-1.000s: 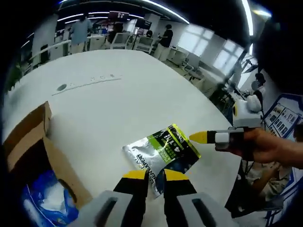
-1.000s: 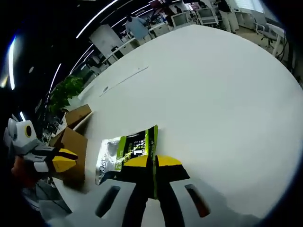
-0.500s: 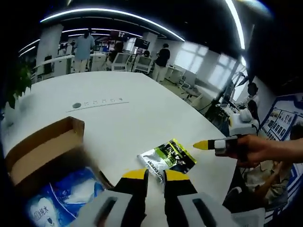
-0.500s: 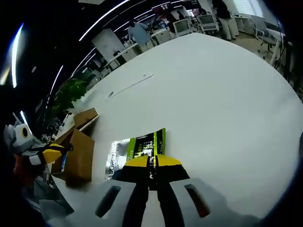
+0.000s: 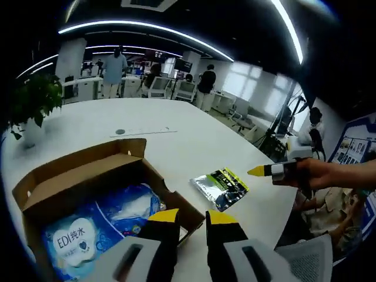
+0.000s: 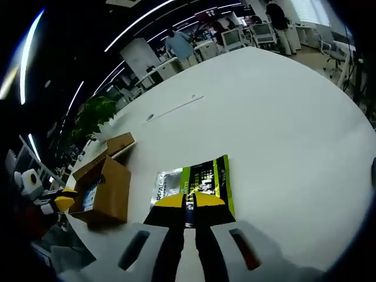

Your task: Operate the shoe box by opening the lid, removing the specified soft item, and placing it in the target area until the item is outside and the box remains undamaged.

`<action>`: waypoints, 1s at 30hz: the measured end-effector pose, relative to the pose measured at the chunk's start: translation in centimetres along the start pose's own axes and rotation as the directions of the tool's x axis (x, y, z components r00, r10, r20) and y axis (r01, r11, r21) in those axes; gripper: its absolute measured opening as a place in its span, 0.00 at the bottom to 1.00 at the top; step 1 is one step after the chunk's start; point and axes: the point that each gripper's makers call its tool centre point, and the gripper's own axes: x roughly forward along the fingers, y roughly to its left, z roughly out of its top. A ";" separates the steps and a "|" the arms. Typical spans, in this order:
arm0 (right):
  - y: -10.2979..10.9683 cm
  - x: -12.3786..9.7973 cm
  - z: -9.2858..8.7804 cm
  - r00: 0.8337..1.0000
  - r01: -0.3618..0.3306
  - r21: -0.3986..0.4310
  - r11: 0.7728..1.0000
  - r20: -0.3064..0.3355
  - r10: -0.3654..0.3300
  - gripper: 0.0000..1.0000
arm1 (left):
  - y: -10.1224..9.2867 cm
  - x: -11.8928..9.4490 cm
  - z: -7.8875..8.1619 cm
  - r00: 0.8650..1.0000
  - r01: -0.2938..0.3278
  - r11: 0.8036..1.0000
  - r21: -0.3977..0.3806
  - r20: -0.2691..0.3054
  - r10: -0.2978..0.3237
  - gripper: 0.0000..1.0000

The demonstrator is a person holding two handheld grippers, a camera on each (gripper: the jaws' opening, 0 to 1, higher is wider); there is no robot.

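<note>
Cardboard box open — green-silver pouch flat on table nearby.

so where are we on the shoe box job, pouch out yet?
Done: the box is open and the green and silver pouch lies on the white table beside it. In hand: nothing visibly; both tongs, left and right, look shut and empty. Left: the blue pack sits inside; box looks undamaged.
</note>
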 end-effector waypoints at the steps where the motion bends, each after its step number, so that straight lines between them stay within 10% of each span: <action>1: 0.3 0.1 -0.2 1.000 -0.004 -0.005 1.000 -0.002 0.004 0.03 | 0.5 -0.7 -0.3 1.000 -0.011 1.000 -0.013 0.006 0.011 0.17; 17: 7.6 1.6 -3.3 0.994 -0.082 -0.105 0.991 -0.074 0.075 0.04 | 5.8 -9.2 -3.3 0.987 -0.110 0.987 -0.119 0.105 0.123 0.18; 30: 14.2 3.8 -3.3 0.983 -0.163 -0.164 0.973 -0.106 0.147 0.04 | 9.1 -12.1 -4.6 0.974 -0.182 0.975 -0.127 0.114 0.197 0.19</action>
